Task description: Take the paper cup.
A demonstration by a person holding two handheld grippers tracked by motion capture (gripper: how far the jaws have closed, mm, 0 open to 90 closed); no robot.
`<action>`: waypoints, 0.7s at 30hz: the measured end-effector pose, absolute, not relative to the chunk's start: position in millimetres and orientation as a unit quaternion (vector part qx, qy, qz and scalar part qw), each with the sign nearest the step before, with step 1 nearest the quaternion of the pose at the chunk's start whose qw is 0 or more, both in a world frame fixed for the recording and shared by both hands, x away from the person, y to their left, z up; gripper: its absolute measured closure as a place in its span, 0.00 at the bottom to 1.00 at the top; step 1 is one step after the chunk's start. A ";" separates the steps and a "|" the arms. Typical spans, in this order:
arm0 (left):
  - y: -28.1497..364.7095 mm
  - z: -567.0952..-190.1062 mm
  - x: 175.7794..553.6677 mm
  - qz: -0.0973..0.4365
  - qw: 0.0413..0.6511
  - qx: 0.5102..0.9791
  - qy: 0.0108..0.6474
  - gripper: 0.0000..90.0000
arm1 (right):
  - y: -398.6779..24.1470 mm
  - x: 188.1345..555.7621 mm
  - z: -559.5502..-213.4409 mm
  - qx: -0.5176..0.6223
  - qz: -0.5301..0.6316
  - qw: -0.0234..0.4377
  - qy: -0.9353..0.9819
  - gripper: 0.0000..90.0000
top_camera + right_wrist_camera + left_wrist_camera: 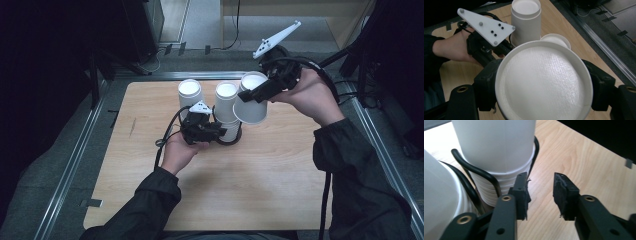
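My right gripper (248, 94) pinches one paper cup (250, 106) lifted clear of the middle stack (226, 111) in its wire holder (231, 141), my left gripper (214, 131) spread beside it, leaving more cups to pull.

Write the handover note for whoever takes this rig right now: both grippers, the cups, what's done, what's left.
Right gripper: shut on one white paper cup, held upside down above the table, clear of the stacks.
Left gripper: open, nothing between its fingers, low beside the middle cup stack in its black wire ring.
Another upside-down cup stack stands left of it on the wooden table.
Done: one cup is lifted.
Left: probably setting that cup down, likely apart from the stacks.
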State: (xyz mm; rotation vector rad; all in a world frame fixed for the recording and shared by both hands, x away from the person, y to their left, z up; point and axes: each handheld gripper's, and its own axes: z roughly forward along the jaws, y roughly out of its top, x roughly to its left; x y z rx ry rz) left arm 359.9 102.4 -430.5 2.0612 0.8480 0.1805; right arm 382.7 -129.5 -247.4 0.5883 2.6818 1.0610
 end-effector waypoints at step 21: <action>129.1 -440.7 341.8 0.064 0.448 0.837 0.307 0.33 | -159.6 356.1 -314.6 0.205 0.366 0.059 0.906 0.29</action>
